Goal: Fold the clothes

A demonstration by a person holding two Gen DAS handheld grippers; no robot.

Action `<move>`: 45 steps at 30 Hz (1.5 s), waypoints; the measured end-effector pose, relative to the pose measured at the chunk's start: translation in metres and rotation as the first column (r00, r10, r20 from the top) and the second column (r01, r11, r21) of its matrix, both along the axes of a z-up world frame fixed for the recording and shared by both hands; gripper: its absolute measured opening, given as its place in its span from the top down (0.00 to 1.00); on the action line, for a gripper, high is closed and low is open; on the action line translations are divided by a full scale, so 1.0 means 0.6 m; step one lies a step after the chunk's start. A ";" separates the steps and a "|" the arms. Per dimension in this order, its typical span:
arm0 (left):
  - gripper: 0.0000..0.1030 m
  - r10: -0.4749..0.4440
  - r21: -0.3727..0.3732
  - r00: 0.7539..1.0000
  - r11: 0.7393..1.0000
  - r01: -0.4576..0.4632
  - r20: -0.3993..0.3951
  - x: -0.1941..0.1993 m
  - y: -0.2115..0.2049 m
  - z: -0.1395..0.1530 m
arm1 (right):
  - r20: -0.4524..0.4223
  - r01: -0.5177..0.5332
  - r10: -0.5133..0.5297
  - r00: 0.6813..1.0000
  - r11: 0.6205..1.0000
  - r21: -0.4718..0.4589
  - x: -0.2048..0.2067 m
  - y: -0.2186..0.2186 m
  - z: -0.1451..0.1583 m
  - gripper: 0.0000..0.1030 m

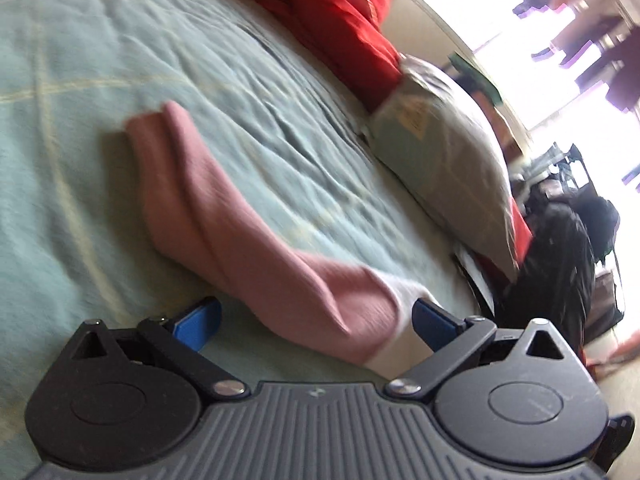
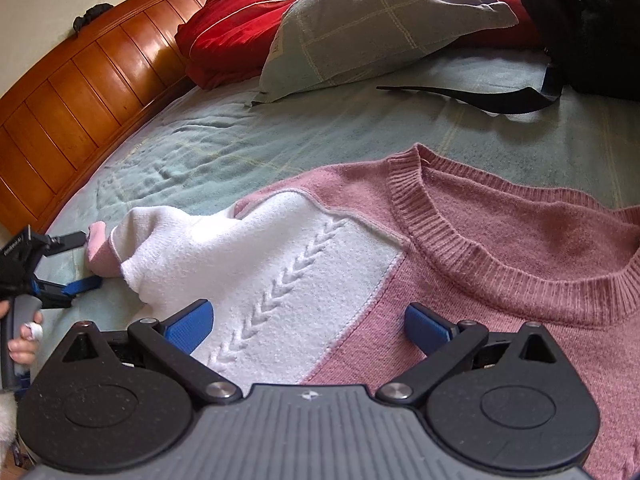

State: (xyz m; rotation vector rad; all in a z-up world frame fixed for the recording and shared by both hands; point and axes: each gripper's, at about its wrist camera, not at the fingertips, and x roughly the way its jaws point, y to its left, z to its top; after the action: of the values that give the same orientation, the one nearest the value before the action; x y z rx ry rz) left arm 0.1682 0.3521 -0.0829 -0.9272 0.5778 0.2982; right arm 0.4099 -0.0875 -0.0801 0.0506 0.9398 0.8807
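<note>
Bedroom, green bedspread | pink-and-white sweater spread flat, soft, floppy; grip at sleeve cuff | left gripper wide open around cuff | right gripper wide open, empty, over chest

Pink sweater w/ white cable-knit panel lies flat on bed; sleeve stretched out.

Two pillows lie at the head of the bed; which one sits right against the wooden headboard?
The red pillow sits against the wooden headboard. The pale green checked pillow lies beside it, farther from the headboard, toward the black bag.
</note>
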 end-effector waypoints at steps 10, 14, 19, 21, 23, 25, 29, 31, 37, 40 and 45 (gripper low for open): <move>0.02 0.057 0.079 0.998 0.995 -0.058 0.017 0.044 0.047 0.057 | 0.028 0.001 -0.001 1.000 1.000 -0.016 -0.004 0.006 -0.001 0.00; 0.02 -0.035 0.096 0.998 0.995 0.039 -0.044 0.121 0.054 0.066 | 0.052 -0.002 0.004 0.999 0.999 -0.032 -0.008 0.011 -0.003 0.00; 0.03 -0.057 0.136 0.945 0.985 0.106 -0.321 0.192 0.046 0.036 | 0.080 -0.010 0.014 0.997 0.999 -0.050 -0.013 0.015 -0.004 0.00; 0.04 -0.050 0.159 0.936 0.981 0.112 -0.349 0.180 0.040 0.039 | 0.083 -0.012 0.017 0.996 0.999 -0.051 -0.013 0.014 -0.004 0.00; 0.03 -0.052 0.176 0.933 0.977 0.121 -0.355 0.152 0.034 0.051 | 0.084 -0.013 0.017 0.996 0.999 -0.049 -0.013 0.014 -0.005 0.00; 0.03 -0.049 0.194 0.923 0.972 0.132 -0.381 0.121 0.031 0.062 | 0.088 -0.013 0.017 0.996 0.999 -0.053 -0.014 0.015 -0.005 0.00; 0.03 0.012 0.244 0.910 0.965 0.098 -0.414 0.044 0.027 0.078 | 0.097 -0.011 0.017 0.995 0.998 -0.063 -0.016 0.018 -0.005 0.00; 0.03 0.038 0.248 0.924 0.967 0.062 -0.381 0.002 0.026 0.084 | 0.099 -0.010 0.016 0.995 0.998 -0.065 -0.017 0.019 -0.005 0.00; 0.03 0.044 0.211 0.966 0.978 0.011 -0.254 -0.032 0.035 0.095 | 0.114 -0.006 0.015 0.993 0.997 -0.079 -0.020 0.023 -0.006 0.00; 0.03 -0.006 0.204 0.979 0.978 0.049 -0.205 0.016 0.033 0.116 | 0.127 -0.006 0.018 0.992 0.996 -0.089 -0.022 0.026 -0.007 0.00; 0.03 -0.094 0.199 0.960 0.968 0.150 -0.265 0.131 0.032 0.092 | 0.156 -0.015 0.035 0.987 0.992 -0.123 -0.030 0.032 -0.007 0.00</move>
State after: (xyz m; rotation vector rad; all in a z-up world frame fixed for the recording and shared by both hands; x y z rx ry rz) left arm 0.2467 0.3712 -0.0278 -0.6419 0.8188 0.3638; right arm 0.3922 -0.0683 -0.0842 -0.1341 0.8451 0.8364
